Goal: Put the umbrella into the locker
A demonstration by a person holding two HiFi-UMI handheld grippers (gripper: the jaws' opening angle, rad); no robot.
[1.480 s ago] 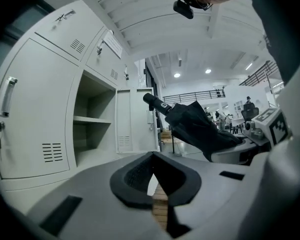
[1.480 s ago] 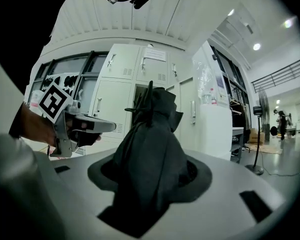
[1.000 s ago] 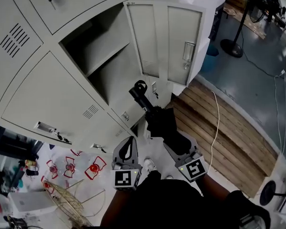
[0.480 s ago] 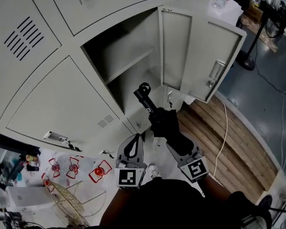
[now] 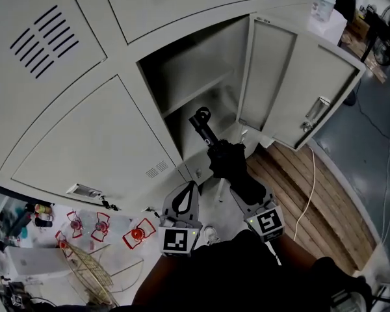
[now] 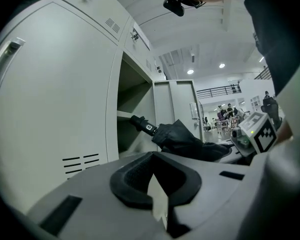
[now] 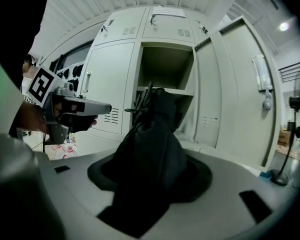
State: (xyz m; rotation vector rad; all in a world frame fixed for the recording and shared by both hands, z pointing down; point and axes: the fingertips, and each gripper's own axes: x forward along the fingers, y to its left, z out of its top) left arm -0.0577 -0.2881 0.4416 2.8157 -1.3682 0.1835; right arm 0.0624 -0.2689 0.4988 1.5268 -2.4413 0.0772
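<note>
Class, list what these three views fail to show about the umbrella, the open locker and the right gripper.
- Right gripper view: the fabric of the umbrella covers the pads of the right gripper.
- Head view: the lower floor of the locker, dark and partly behind the umbrella.
- Left gripper view: the people far behind, too small to describe.

Left gripper [image 6: 159, 204] jaws together, nothing between. Folded black umbrella [image 6: 182, 140] ahead, handle at the open locker [image 6: 135, 91] mouth, just under the shelf (right gripper [image 6: 254, 134] at its other end).
</note>
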